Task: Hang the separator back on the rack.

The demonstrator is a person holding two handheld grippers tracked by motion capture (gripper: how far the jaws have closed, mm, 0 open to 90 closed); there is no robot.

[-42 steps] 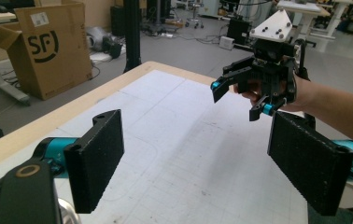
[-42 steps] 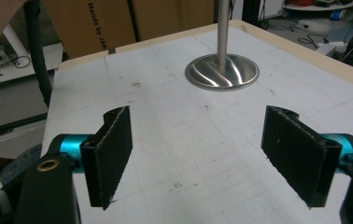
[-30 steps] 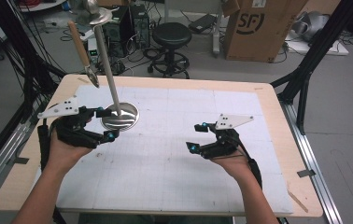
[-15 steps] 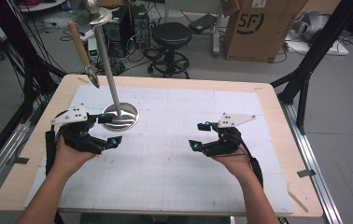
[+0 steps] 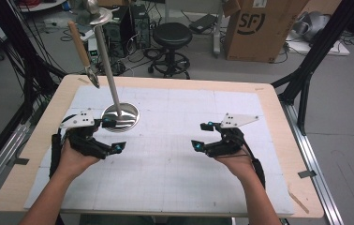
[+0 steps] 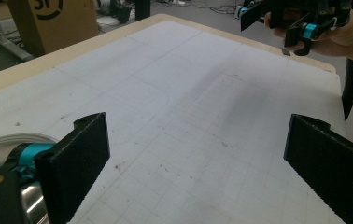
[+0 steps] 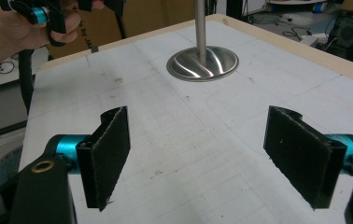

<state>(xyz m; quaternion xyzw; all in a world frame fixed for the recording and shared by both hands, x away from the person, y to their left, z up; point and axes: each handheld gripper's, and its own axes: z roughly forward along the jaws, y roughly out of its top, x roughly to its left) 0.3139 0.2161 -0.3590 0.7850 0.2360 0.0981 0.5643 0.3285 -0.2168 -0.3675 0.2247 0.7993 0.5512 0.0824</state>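
High view. Item: metal stand [image 5: 119, 115], a round polished base with a thin rod rising from its middle. Location: on the white gridded mat [image 5: 175, 140], just ahead of the left gripper [image 5: 112, 136], whose far jaw reaches the near rim of the base; whether it touches cannot be told. Well apart from the right gripper [image 5: 202, 136], off to that gripper's left.

Axis: the rod is the long axis; it stands upright on the base, its top carrying a metal fitting [image 5: 98, 16]. A wooden-handled tool [image 5: 82, 51] hangs beside the rod, tip down.

Left gripper view. Jaws spread wide, nothing between them; base rim [image 6: 6, 142] at the lower left, behind the near jaw.

Right gripper view. Jaws likewise released and empty; stand [image 7: 202, 63] ahead and centred between them, the left hand [image 7: 20, 28] farther off.

Step, as judged: approach, no grasp yet made. The next move likely calls for the left gripper to swing toward the rod or base and close, keeping the stand from tipping.
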